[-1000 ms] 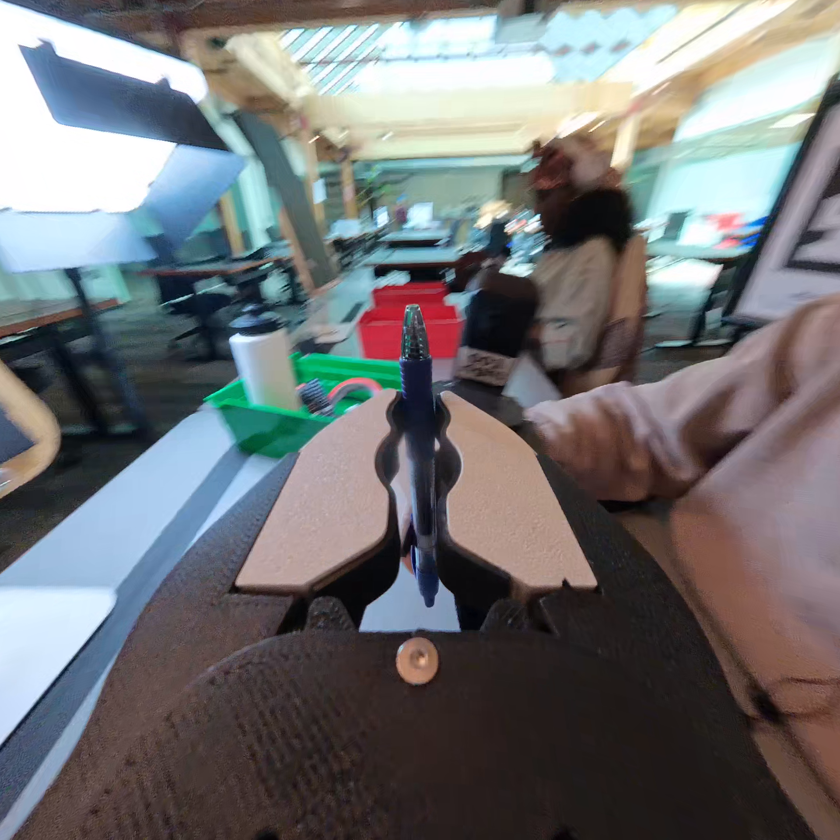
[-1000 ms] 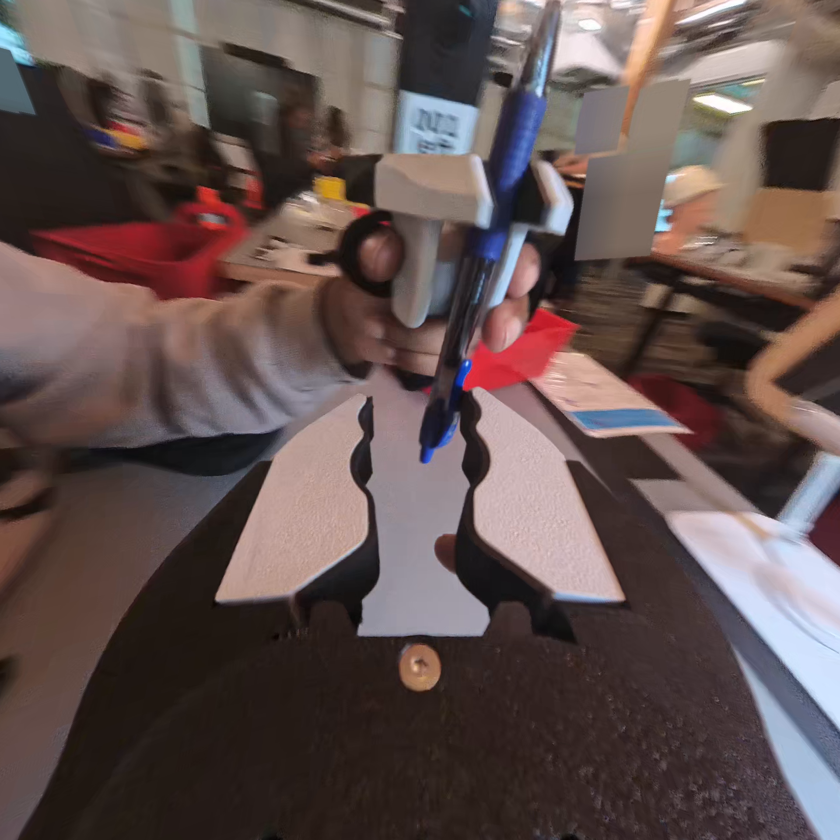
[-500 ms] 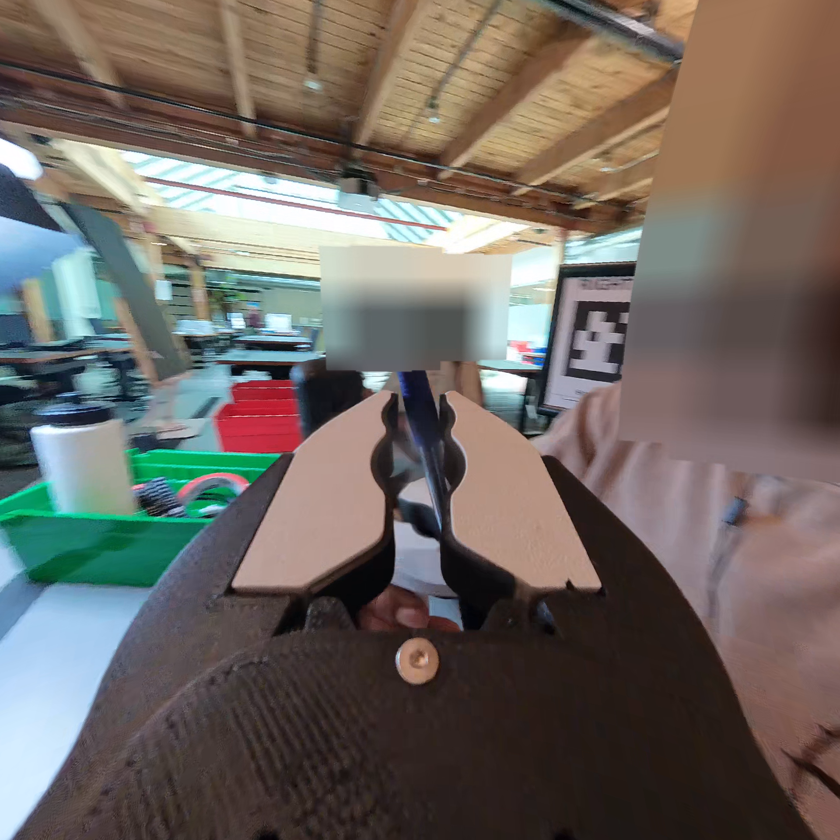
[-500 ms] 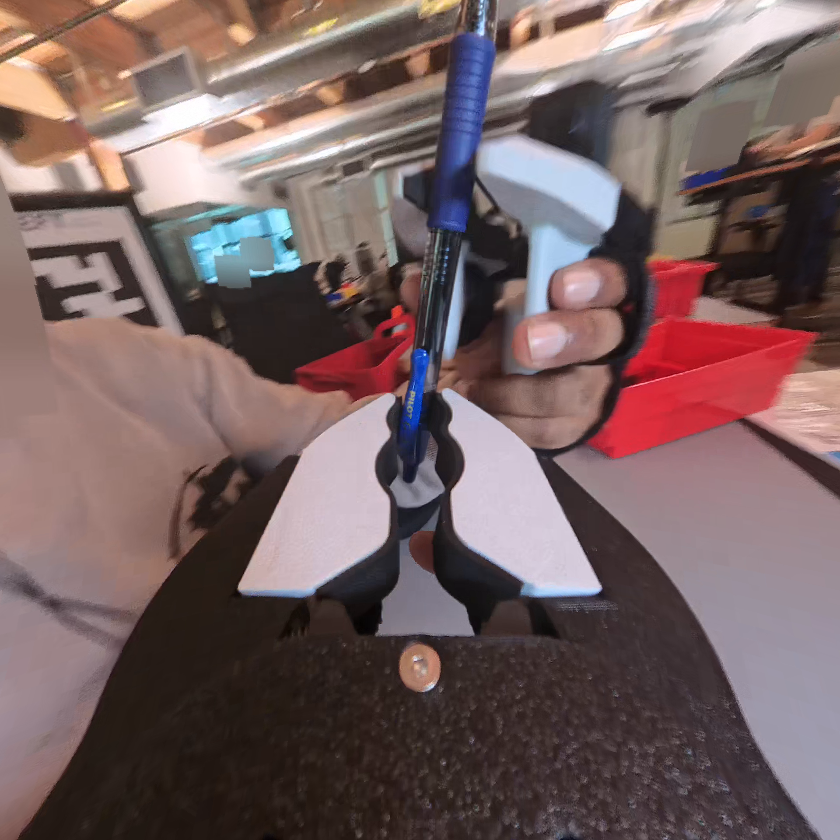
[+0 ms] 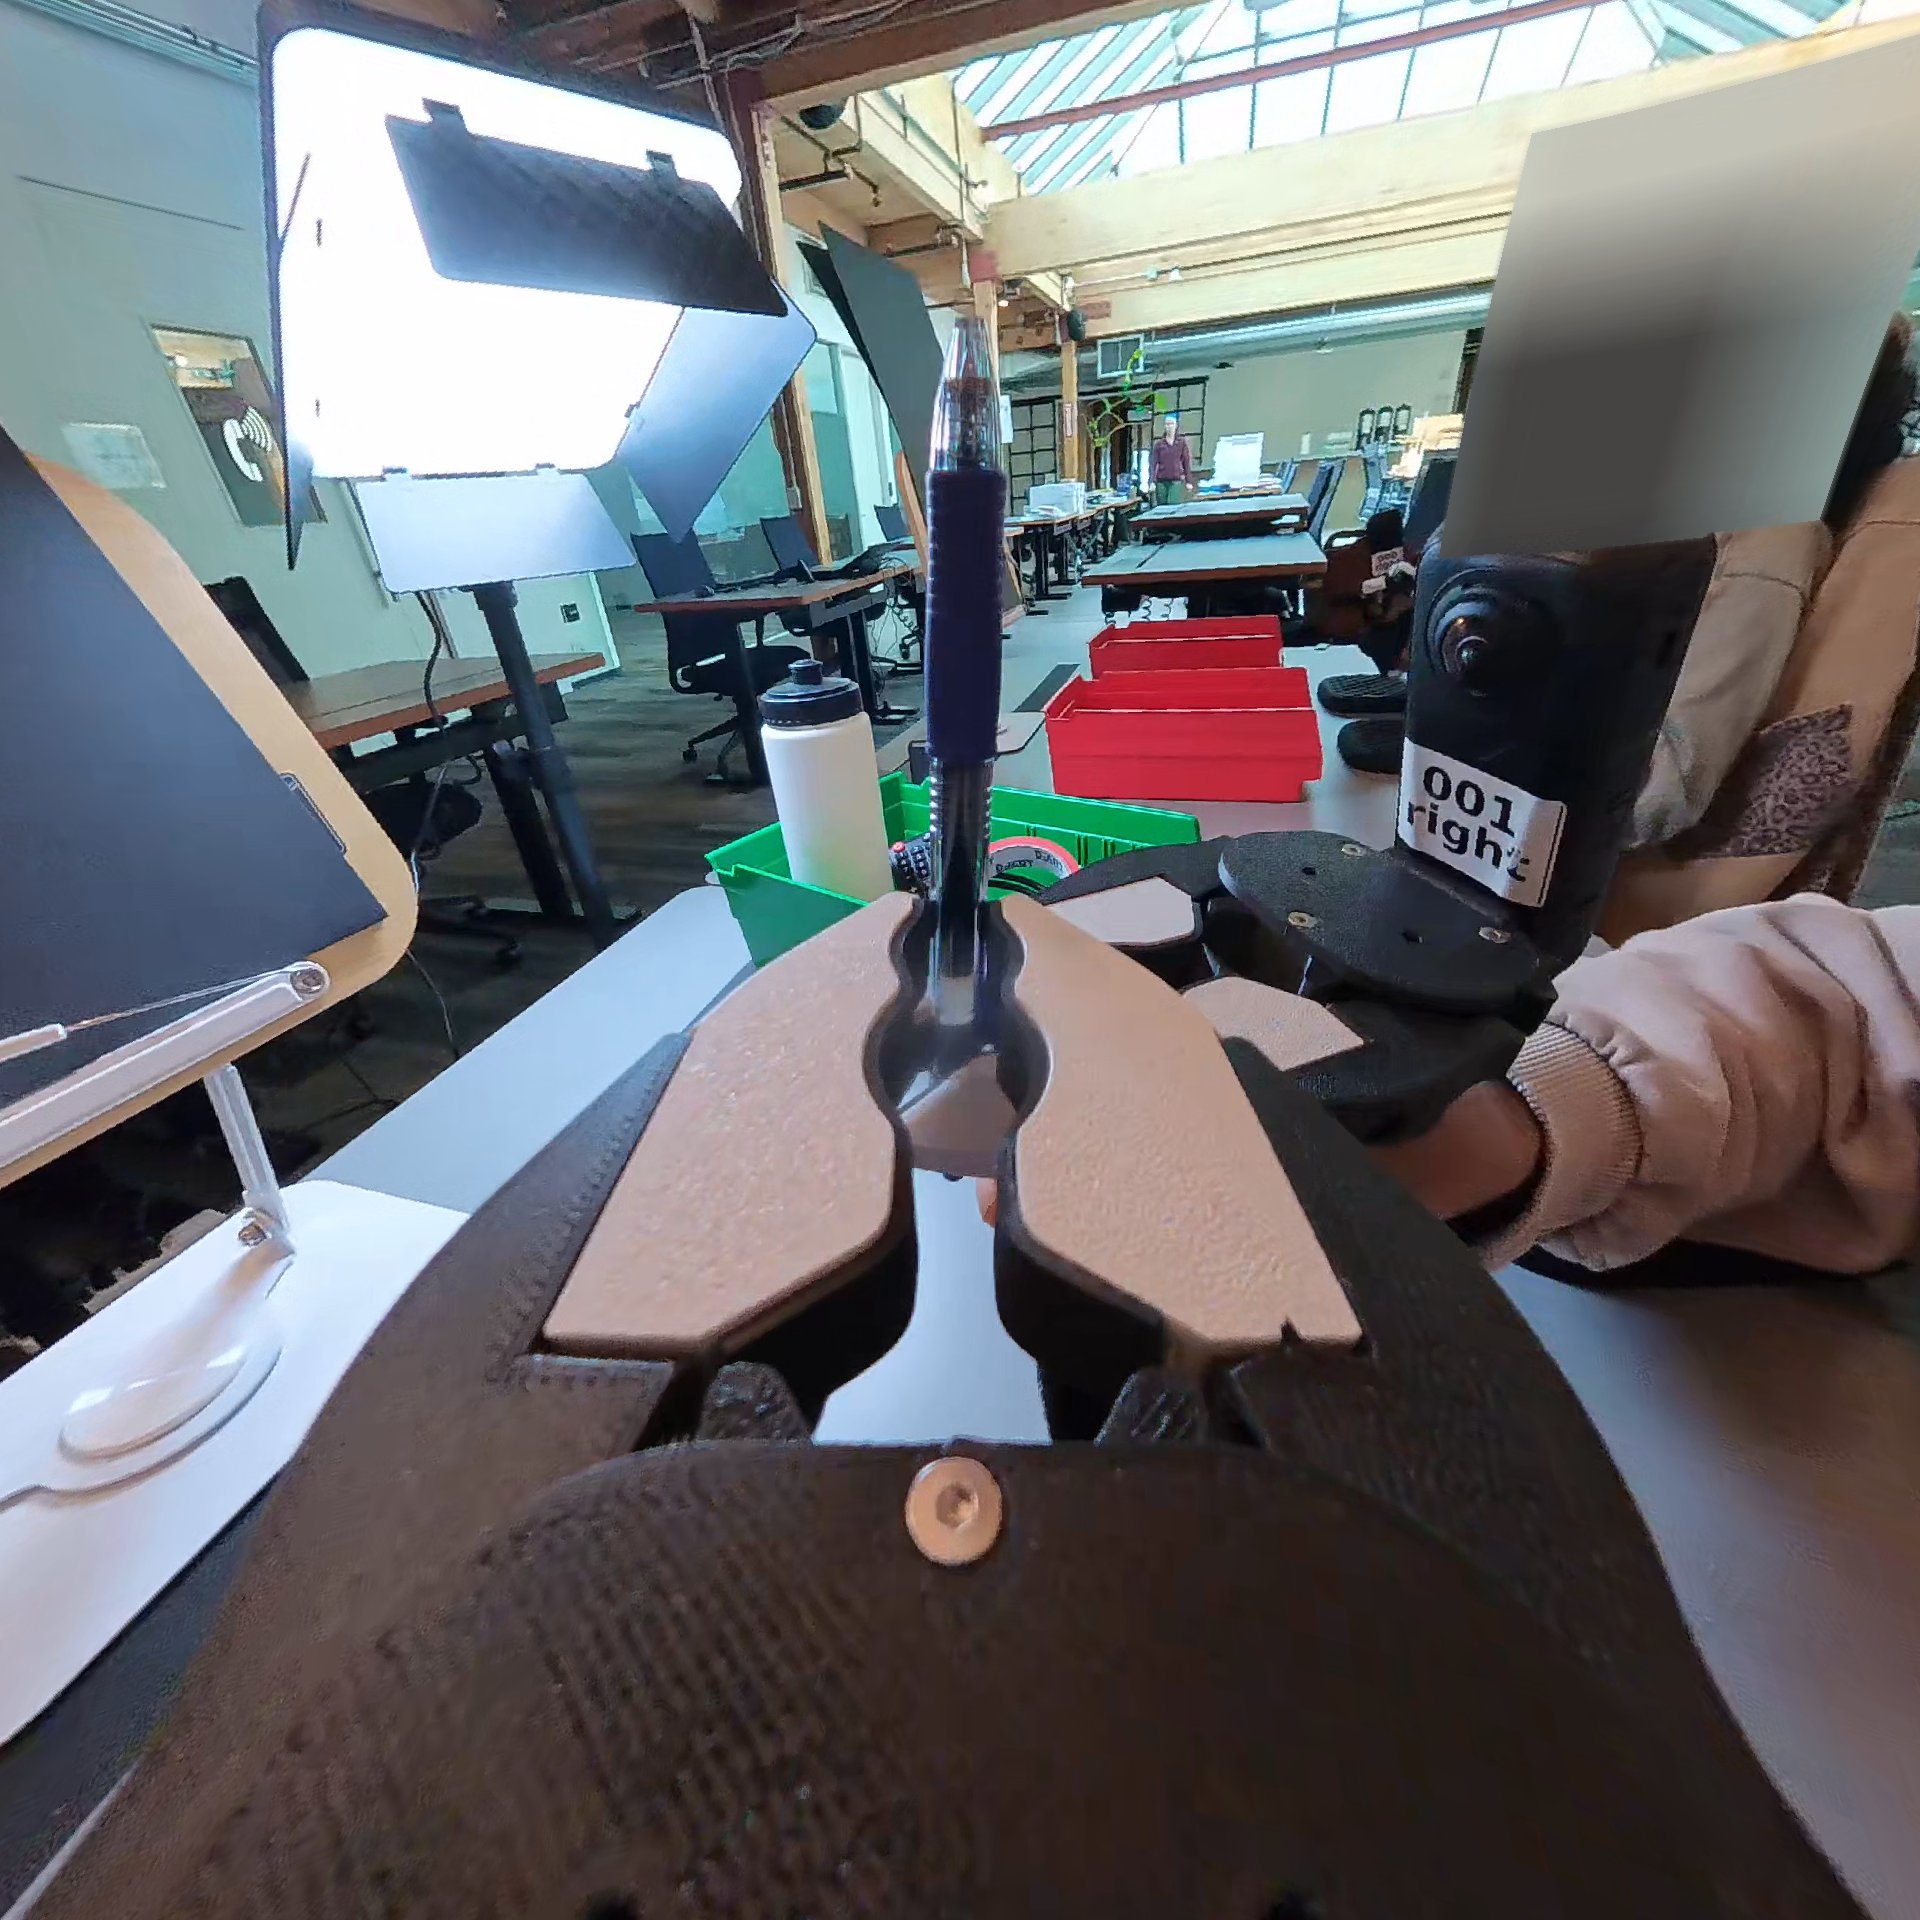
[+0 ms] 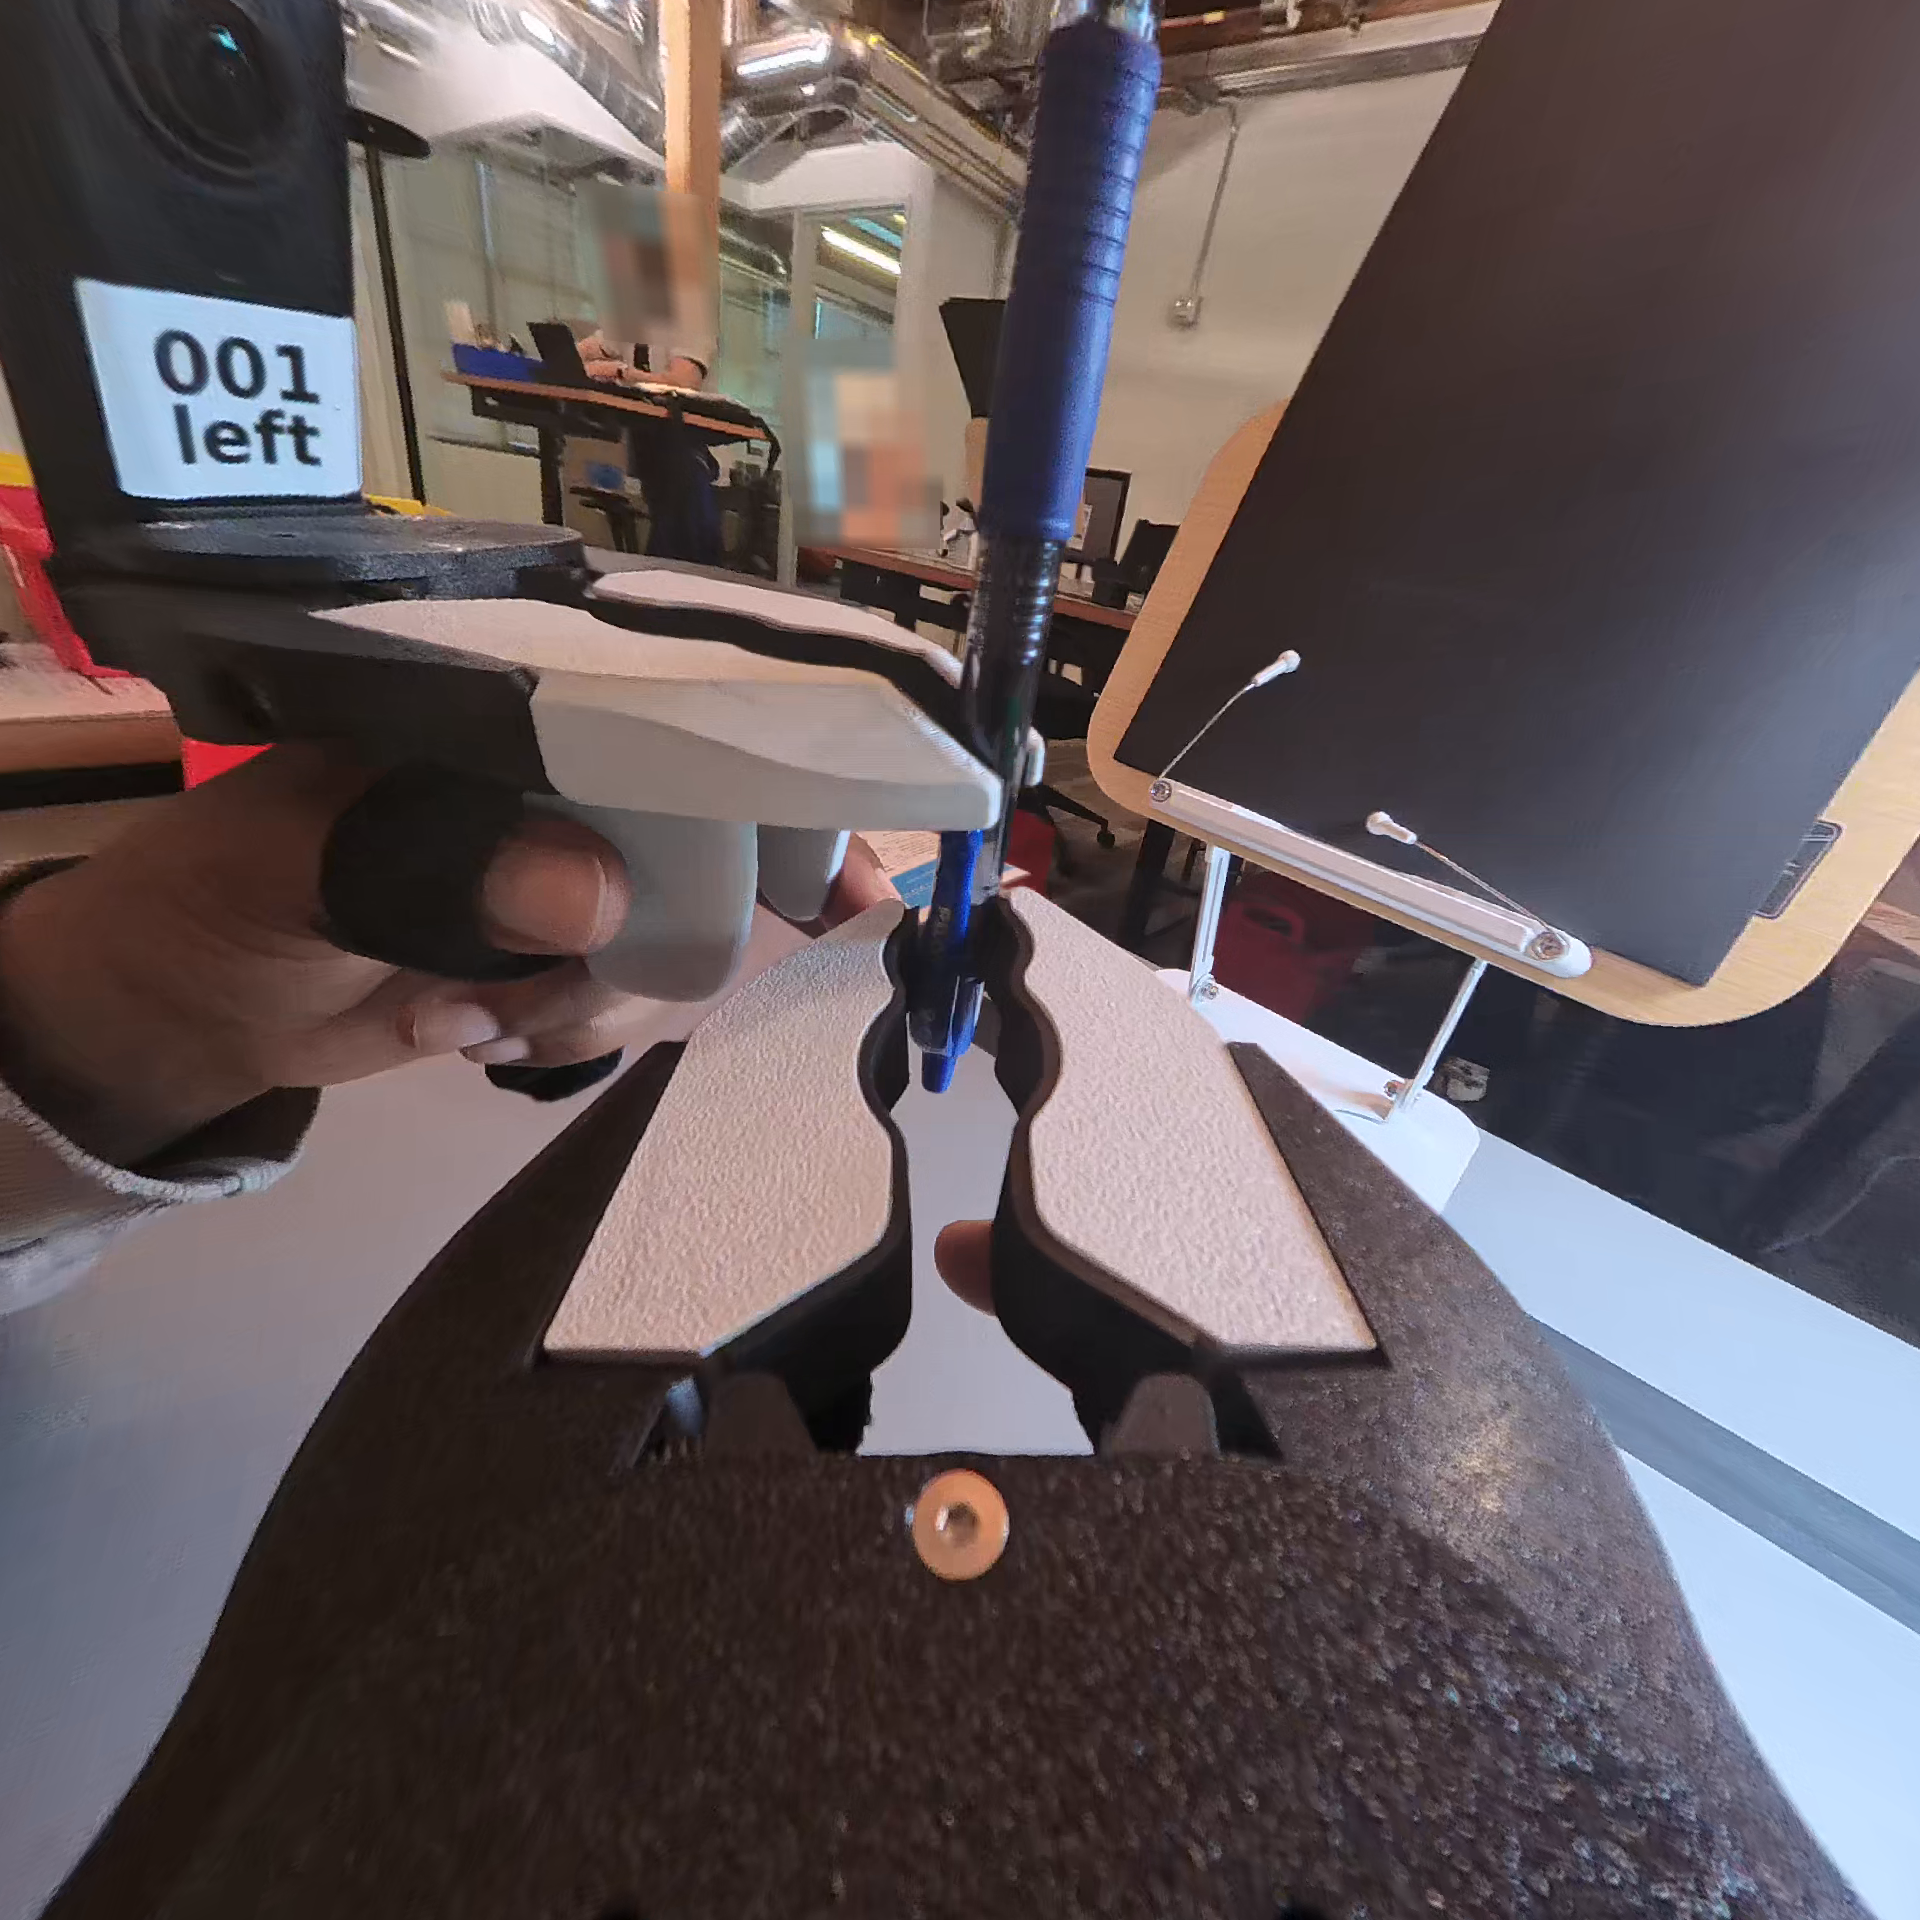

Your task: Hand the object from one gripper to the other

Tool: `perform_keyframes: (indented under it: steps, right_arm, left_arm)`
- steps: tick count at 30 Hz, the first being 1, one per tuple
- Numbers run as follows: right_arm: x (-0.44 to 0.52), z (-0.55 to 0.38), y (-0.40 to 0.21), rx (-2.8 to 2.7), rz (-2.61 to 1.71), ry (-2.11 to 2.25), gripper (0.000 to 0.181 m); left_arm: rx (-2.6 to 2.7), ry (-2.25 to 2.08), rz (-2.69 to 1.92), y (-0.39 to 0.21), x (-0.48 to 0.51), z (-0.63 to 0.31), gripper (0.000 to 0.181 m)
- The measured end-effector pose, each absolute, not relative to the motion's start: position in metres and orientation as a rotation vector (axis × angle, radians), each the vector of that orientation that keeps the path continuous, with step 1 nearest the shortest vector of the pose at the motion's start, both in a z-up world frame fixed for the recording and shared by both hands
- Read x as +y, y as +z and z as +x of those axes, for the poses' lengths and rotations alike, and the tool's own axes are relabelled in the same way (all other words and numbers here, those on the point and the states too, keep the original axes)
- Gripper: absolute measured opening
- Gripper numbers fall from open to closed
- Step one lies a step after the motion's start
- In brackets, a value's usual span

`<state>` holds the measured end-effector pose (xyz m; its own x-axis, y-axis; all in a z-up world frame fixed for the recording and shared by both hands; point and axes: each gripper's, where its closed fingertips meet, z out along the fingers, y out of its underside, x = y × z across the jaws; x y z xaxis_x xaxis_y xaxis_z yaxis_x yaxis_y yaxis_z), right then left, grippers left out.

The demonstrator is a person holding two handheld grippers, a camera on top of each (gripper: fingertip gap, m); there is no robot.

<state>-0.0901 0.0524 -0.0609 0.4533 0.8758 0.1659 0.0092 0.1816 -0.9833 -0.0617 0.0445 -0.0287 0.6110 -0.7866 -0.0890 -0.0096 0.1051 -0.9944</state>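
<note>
The pen (image 5: 961,665) stands upright, pointing to 12 o'clock, so both can reach it; the left gripper (image 5: 961,977) pinches its barrel; the right gripper (image 6: 951,987) is pressed on its clip end below, ready to take over

My left camera sits just behind my left gripper (image 5: 956,935), low over the grey counter (image 5: 582,1049), looking forward along the jaws toward a green bin (image 5: 790,904), red bins (image 5: 1184,727) and a long hall. My right camera sits the same way behind my right gripper (image 6: 951,925), facing a dark board on a stand (image 6: 1558,499) and desks beyond. Both are very close in. The views cross: each catches the other gripper from the side, and both share the upright blue pen (image 5: 961,644) and the counter.
</note>
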Motion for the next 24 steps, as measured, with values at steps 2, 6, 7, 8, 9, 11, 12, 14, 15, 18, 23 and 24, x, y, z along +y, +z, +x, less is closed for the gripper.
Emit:
perform_keyframes:
  steps: [2,6,7,8,9,11,12,14,15,18,23,24]
  right_arm:
    - [0.049,-0.091,-0.057,-0.941,-1.217,0.771,0.012]
    - [0.019,-0.095,-0.049,-1.148,-1.08,1.044,0.027]
    - [0.008,-0.094,-0.048,-1.226,-1.053,1.153,0.029]
    - [-0.001,-0.09,-0.048,-1.289,-1.041,1.26,0.034]
    - [-0.008,-0.087,-0.049,-1.338,-1.038,1.353,0.04]
    - [-0.018,-0.077,-0.049,-1.418,-1.022,1.507,0.042]
    - [-0.022,-0.072,-0.047,-1.443,-1.009,1.564,0.044]
    - [-0.025,-0.061,-0.033,-1.419,-0.951,1.679,0.045]
    - [-0.025,-0.055,-0.024,-1.386,-0.926,1.736,0.045]
    - [-0.025,-0.046,-0.014,-1.362,-0.901,1.802,0.036]
    - [-0.033,-0.05,-0.028,-1.481,-0.917,1.724,0.013]
    - [-0.028,-0.052,-0.026,-1.457,-0.94,1.707,0.013]
  left_arm:
    - [0.774,-0.658,-1.354,-0.026,0.042,-0.064,0.01]
    - [0.832,-0.816,-1.322,-0.014,0.025,-0.067,0.01]
    - [0.857,-0.909,-1.319,-0.012,0.018,-0.067,0.01]
    - [0.874,-0.997,-1.318,-0.01,0.013,-0.068,0.01]
    - [0.889,-1.083,-1.294,-0.007,0.006,-0.069,0.01]
    - [0.964,-1.29,-1.296,-0.01,-0.009,-0.067,0.01]
    - [0.997,-1.38,-1.299,-0.014,-0.016,-0.065,0.01]
    - [1.07,-1.482,-1.333,-0.028,-0.023,-0.061,0.01]
    - [1.124,-1.53,-1.354,-0.037,-0.029,-0.058,0.01]
    - [1.232,-1.667,-1.388,-0.057,-0.043,-0.047,0.01]
    - [1.314,-1.722,-1.461,-0.079,-0.05,-0.031,0.01]
    - [1.288,-1.69,-1.467,-0.079,-0.045,-0.032,0.01]
